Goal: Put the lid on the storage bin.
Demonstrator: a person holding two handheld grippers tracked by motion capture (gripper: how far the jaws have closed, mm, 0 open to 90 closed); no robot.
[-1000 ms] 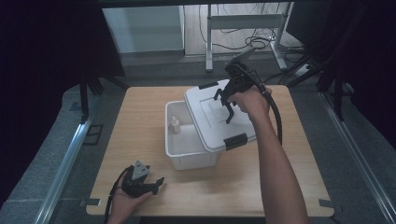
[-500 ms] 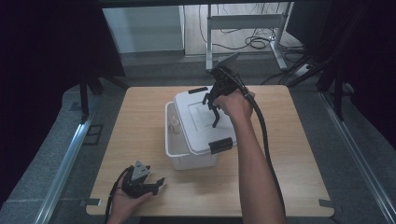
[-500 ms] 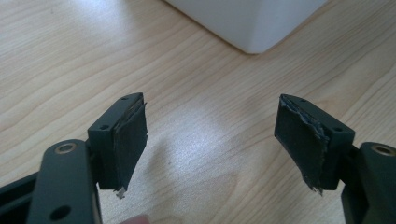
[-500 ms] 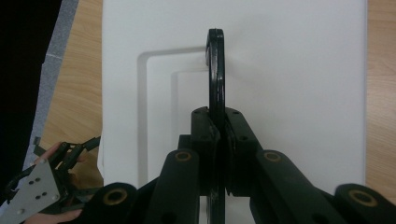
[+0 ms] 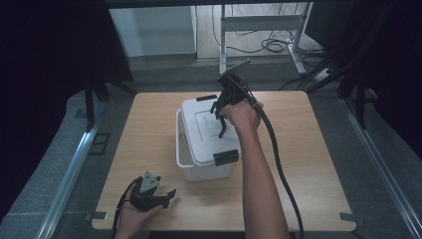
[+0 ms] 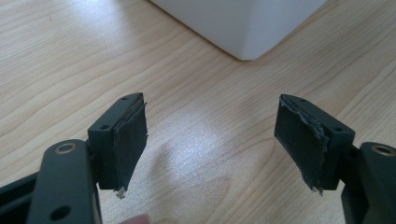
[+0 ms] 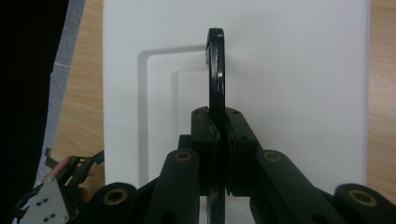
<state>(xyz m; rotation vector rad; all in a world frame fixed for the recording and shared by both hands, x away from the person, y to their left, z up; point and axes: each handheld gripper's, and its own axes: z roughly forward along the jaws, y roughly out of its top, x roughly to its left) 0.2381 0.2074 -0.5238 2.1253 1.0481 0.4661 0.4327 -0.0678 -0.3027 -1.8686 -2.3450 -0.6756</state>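
While clamped, the handle [image 7: 215, 70] stands between the right gripper's [image 7: 218, 128] jaws.

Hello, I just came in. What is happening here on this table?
A person works at a wooden table with a gripper in each hand. The right gripper is shut on the black handle of a white lid and holds that lid on top of a white plastic box; a strip along the box's left side is not covered. The left gripper rests open on the table near the box, holding nothing.
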